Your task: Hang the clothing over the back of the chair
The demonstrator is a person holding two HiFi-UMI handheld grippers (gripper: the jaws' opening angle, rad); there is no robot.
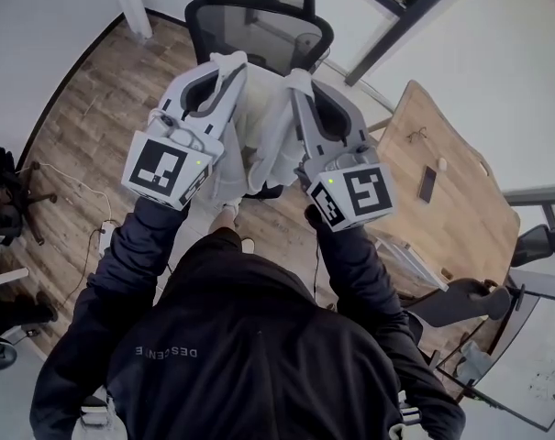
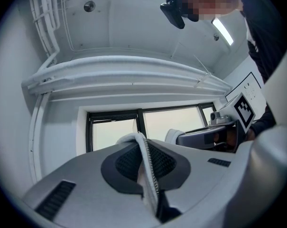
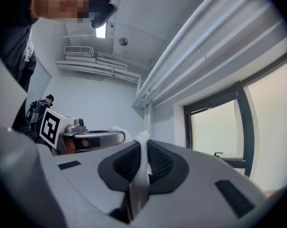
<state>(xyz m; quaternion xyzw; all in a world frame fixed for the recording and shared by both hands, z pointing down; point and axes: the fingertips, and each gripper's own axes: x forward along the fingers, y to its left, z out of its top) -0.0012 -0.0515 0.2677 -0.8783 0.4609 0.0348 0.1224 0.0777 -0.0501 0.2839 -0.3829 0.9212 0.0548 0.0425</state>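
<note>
A white garment [image 1: 259, 145] with a zipper hangs between my two grippers, held up by its top edge. The left gripper [image 1: 227, 64] is shut on one upper corner and the right gripper [image 1: 301, 81] on the other. Both are held level, side by side. Just beyond them stands a black mesh office chair [image 1: 259, 21], its back facing me. In the left gripper view the jaws [image 2: 142, 145] pinch a fold of white cloth [image 2: 148, 167] with zipper teeth. A white fold [image 3: 139, 175] is likewise clamped between the jaws [image 3: 143, 145] in the right gripper view.
A wooden table [image 1: 460, 218] stands at the right with a phone [image 1: 427, 183] on it. Another chair [image 1: 470, 302] sits at the lower right. At the left are a dark chair [image 1: 2, 195] and a power strip [image 1: 107, 236] with cables on the wood floor.
</note>
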